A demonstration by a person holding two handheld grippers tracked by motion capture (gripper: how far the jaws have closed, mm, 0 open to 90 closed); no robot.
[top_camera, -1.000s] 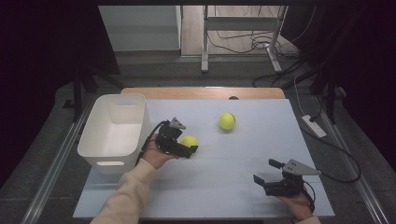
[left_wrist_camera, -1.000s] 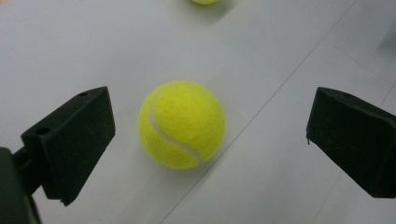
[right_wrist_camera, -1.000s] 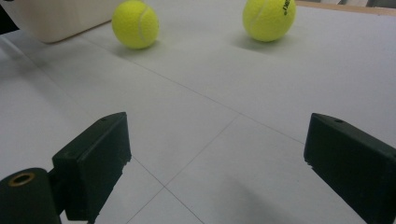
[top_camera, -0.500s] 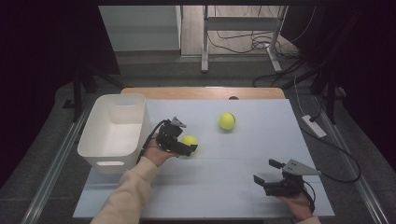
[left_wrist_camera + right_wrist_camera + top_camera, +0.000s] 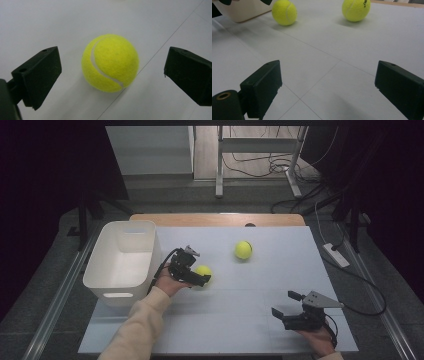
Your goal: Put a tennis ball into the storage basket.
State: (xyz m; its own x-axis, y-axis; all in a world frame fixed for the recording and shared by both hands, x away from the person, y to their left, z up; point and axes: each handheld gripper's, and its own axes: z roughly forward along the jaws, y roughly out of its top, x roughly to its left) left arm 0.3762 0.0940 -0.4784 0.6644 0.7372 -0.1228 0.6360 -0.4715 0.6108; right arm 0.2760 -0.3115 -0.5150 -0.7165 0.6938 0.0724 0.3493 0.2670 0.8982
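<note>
My left gripper straddles the near tennis ball on the tabletop beside the white bin, jaws wide, neither touching it. My right gripper rests well apart, jaws wide, holding nothing.

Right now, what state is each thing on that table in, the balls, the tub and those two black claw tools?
Left gripper: open, jaws either side of the near tennis ball, not touching it.
Near tennis ball: resting on the table, not gripped.
Far tennis ball: lying loose on the table, untouched.
White bin: upright, looks empty.
Right gripper: open, holding nothing, low over the table.
</note>
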